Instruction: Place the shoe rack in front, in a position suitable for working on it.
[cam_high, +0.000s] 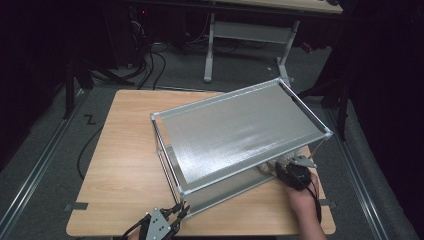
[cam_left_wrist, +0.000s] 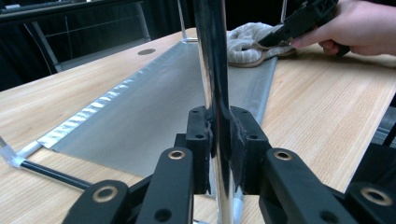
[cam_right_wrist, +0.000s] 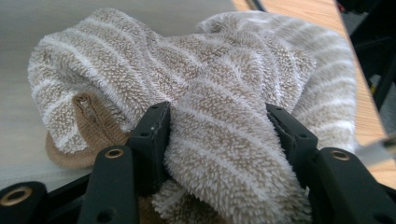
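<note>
The left gripper (cam_left_wrist: 218, 156) is clamping tight on the shelf rack's chrome corner post (cam_left_wrist: 212, 70), while the right gripper (cam_right_wrist: 217, 140) (half-open jaws) is pinching the striped towel (cam_right_wrist: 219, 93) on the rack's lower shelf (cam_left_wrist: 154, 107).

No readable text, labels, brands or numbers anywhere: none on the rack (cam_high: 240, 130), the towel (cam_right_wrist: 224, 140), the bench (cam_high: 125, 165) or the tongs. Only a black zigzag mark on the floor (cam_high: 89, 119), not legible as a letter.
</note>
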